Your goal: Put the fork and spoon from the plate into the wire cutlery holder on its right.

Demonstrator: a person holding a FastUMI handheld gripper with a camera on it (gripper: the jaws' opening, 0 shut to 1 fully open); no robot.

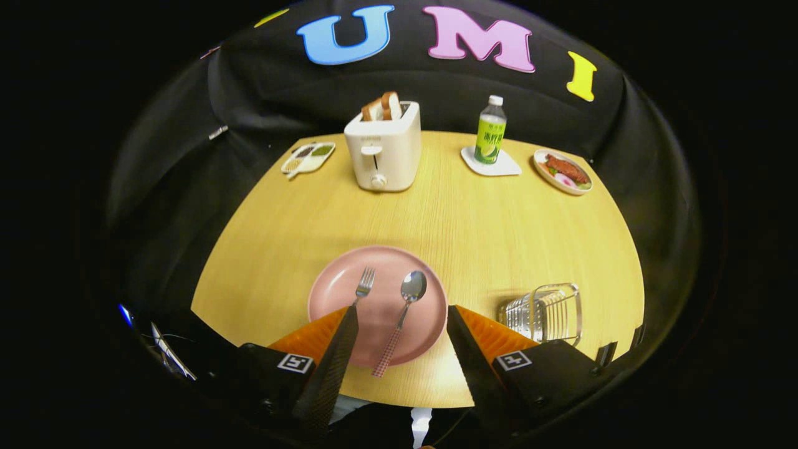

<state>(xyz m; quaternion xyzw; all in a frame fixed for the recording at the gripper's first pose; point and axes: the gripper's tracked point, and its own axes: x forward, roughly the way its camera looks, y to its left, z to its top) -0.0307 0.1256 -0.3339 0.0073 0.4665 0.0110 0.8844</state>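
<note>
So in the gripper view, the fork (363, 285) is half hidden: you get the tines and a bit of neck on the pink plate (336, 284), but its handle disappears behind the left finger at the bottom of the frame. The spoon (405, 305) lies fully visible next to it, bowl up toward the table centre, checkered handle poking over the plate's near rim. The gripper (400, 312) has its jaws spread wide, nothing held, with the spoon sitting in the gap between the fingers. The wire cutlery holder (543, 313) at lower right looks empty and is partly cut off by the right finger's body. Farther back: a toaster (382, 149) with bread slices sticking out, a small sectioned tray (308, 157) with contents too small to make out, a bottle (490, 131) on a coaster (506, 167), and a dish of food (563, 172) at upper right.
</note>
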